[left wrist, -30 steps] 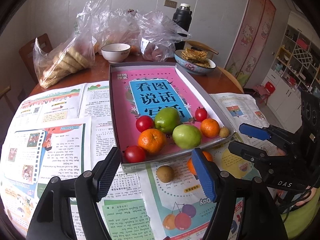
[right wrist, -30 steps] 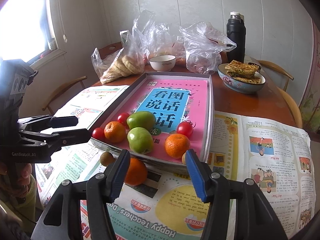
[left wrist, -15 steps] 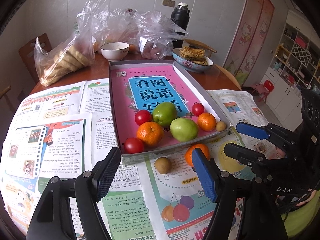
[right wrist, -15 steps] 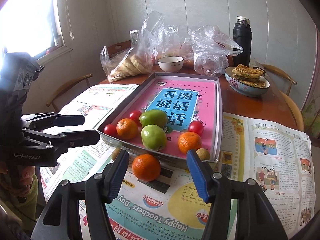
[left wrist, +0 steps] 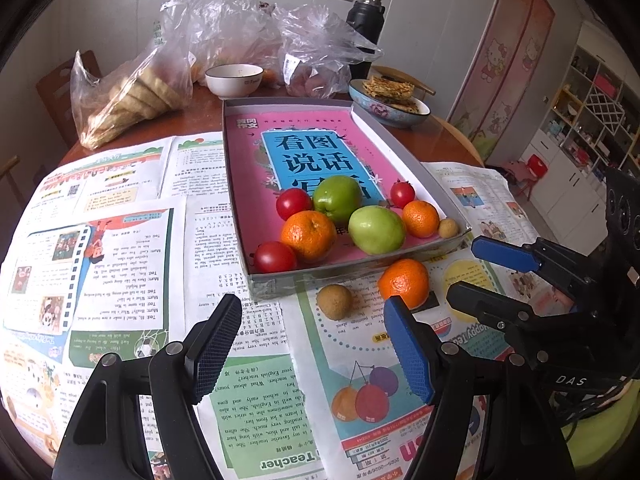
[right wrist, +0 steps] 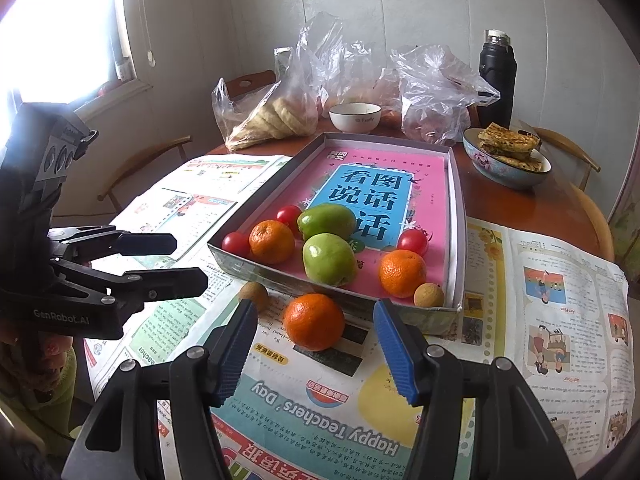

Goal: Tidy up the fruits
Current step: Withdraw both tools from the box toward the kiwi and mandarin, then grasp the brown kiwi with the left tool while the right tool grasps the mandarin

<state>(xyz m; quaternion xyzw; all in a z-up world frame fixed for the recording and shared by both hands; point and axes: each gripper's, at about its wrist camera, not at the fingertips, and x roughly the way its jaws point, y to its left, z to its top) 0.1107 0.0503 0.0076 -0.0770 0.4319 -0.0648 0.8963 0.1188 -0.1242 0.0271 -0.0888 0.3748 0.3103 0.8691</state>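
A grey box lid tray with a pink book cover holds two green apples, two oranges, three tomatoes and a small brown longan. Outside its near edge, on newspaper, lie an orange and a brown longan. My left gripper is open and empty, just short of the loose longan. My right gripper is open and empty, its jaws either side of the loose orange, not touching. Each gripper shows in the other's view.
Newspapers cover the round wooden table. At the back stand plastic bags of bread, a white bowl, a bowl of flatbread and a black thermos. Chairs stand around the table.
Both grippers have drawn back toward me and lifted slightly; the tray and loose fruit look farther away. The loose orange now shows fully between my right jaws. No fruit has moved.
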